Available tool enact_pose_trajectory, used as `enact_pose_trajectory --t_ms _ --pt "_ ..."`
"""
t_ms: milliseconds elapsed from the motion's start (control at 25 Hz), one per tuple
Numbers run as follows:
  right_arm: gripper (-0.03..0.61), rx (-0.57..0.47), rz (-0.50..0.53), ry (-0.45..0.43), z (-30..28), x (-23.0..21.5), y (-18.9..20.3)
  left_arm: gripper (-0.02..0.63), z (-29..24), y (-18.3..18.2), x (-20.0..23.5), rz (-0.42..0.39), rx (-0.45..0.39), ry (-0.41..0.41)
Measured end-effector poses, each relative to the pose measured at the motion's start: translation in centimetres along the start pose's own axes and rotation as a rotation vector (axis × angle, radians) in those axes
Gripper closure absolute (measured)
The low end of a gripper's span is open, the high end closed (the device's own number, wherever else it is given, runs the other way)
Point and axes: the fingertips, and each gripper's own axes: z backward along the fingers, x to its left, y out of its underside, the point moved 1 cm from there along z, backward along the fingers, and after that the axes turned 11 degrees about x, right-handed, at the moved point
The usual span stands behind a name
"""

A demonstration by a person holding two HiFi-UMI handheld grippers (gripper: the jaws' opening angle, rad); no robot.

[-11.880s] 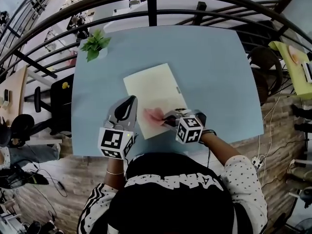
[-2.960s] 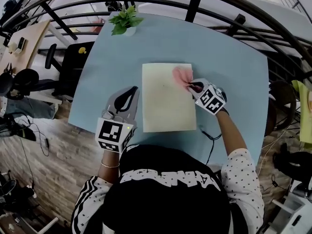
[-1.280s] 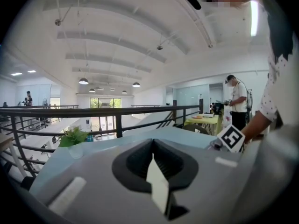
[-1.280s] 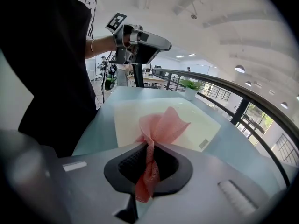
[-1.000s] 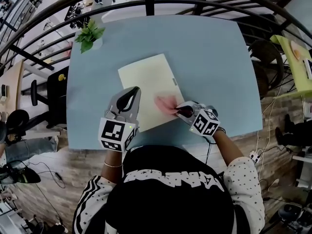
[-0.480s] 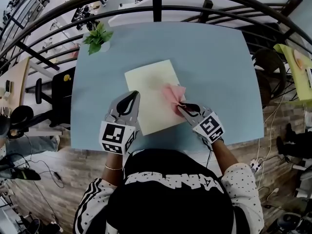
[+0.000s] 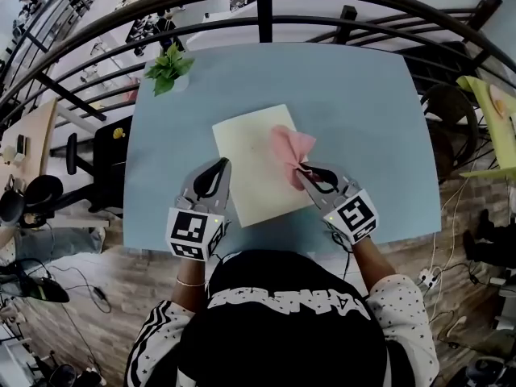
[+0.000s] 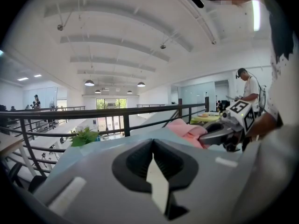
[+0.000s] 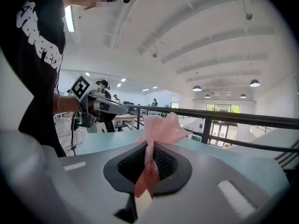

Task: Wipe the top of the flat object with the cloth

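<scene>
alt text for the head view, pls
Seen from above, the right gripper holds a bunched pink cloth at the right edge of a pale yellow flat sheet on a light blue table. The left gripper, jaws together, sits at the sheet's left edge; a small potted plant stands at the far left corner.

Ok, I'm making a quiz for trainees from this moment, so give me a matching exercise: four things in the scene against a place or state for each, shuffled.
Things:
1. cloth
2. flat object
3. potted plant
4. left gripper

Places or states:
A. at the far left corner of the table
B. jaws together, nothing held
C. pinched by the right gripper
D. lying flat mid-table

Pairs: 1-C, 2-D, 3-A, 4-B
</scene>
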Motion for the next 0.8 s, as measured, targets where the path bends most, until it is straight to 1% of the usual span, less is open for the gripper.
enact_pose_trajectory --t_ms 280,440,560,800 --pt "0.56 -0.012 0.016 -0.01 0.2 0.5 -0.1 0.614 0.2 0.2 -0.7 -0.007 0.016 -0.009" --pt "0.56 -0.011 0.032 -0.023 0.3 0.7 0.0 0.614 0.4 0.5 -0.7 -0.006 0.038 -0.021" --pt "0.56 -0.008 0.056 -0.026 0.4 0.9 0.1 0.614 0.6 0.7 -0.8 -0.005 0.042 -0.03" --pt "0.56 -0.025 0.064 -0.03 0.8 1.0 -0.3 0.614 0.7 0.7 -1.3 -0.008 0.044 -0.036"
